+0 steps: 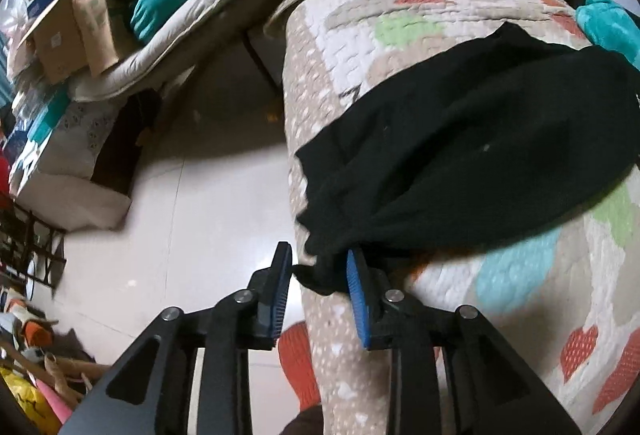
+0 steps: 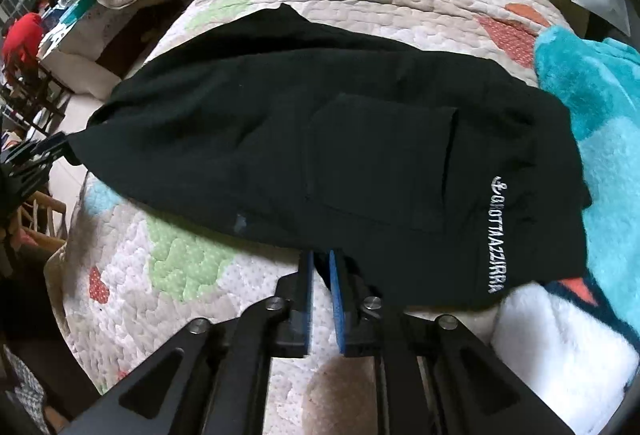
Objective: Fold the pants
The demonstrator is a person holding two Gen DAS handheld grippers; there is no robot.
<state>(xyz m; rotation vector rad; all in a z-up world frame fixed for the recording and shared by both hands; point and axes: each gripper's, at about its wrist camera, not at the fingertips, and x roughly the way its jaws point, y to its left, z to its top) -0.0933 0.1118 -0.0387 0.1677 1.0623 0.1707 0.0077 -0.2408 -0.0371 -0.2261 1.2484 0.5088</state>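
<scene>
We see one pair of black pants lying across the bed. Our left gripper has jaws apart around a corner at the bed's edge. Our right gripper jaws pinch the near hem.

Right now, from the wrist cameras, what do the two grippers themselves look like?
Both look the same build. The left gripper and right gripper have matte black angular linkage arms with triangular cut-outs, joined by round silver pivot pins. Their jaws are flat black plates lined with ribbed blue pads. No cables, labels or sleeves show in either view.
</scene>
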